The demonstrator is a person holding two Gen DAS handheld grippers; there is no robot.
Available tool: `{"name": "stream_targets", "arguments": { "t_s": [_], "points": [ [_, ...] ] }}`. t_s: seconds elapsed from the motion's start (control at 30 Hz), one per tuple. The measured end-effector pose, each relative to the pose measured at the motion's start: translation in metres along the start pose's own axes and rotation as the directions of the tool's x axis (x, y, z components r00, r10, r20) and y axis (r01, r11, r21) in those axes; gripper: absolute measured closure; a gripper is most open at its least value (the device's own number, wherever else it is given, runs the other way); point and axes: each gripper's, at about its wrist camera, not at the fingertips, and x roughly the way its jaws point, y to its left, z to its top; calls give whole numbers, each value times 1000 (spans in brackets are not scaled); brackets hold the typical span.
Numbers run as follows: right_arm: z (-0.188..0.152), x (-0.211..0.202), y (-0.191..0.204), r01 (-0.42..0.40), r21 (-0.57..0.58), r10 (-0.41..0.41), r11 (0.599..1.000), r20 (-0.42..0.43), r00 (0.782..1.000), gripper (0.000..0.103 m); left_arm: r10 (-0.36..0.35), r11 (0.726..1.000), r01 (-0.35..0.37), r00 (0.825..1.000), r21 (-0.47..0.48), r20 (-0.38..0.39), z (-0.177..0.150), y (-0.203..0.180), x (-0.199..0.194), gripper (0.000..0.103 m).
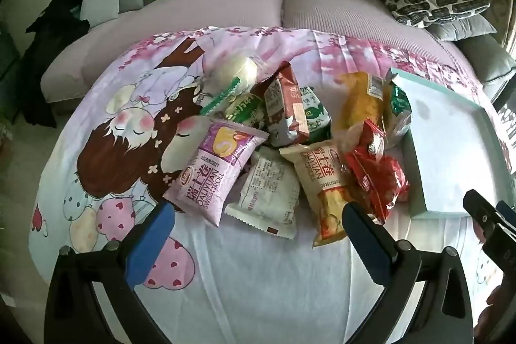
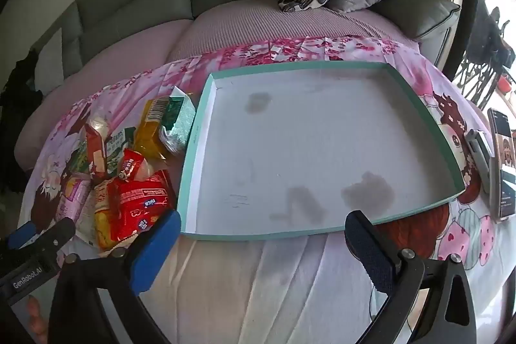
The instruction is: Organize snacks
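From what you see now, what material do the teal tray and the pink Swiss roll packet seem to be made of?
Teal tray: probably cardboard, matte; its walls are thin and folded at the corners, and the white floor carries dull grey stains like soaked paper.
Pink Swiss roll packet: likely thin plastic film, slightly glossy; it is puffed, printed, creased, with crimped zigzag end seals.

Right gripper (image 2: pixel 259 232) jaws spread, teal-rimmed tray (image 2: pixel 206 105) just ahead, snack pile (image 2: pixel 129 182) left, possibly a phone (image 2: pixel 503 166) far right.
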Motion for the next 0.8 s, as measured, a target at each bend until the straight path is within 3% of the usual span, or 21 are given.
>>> {"name": "stream_targets", "arguments": {
  "t_s": [0.13, 0.8],
  "points": [
    [-2, -2, 2, 18, -26, -18, 1000, 4, 1000, 0, -3, 999, 4, 1000, 36, -24, 0, -2, 2, 0],
    [-1, 0, -7, -17, 21, 17, 1000, -6, 1000, 0, 13, 1000, -13, 1000, 12, -15, -2, -6, 2, 0]
  ]
}}
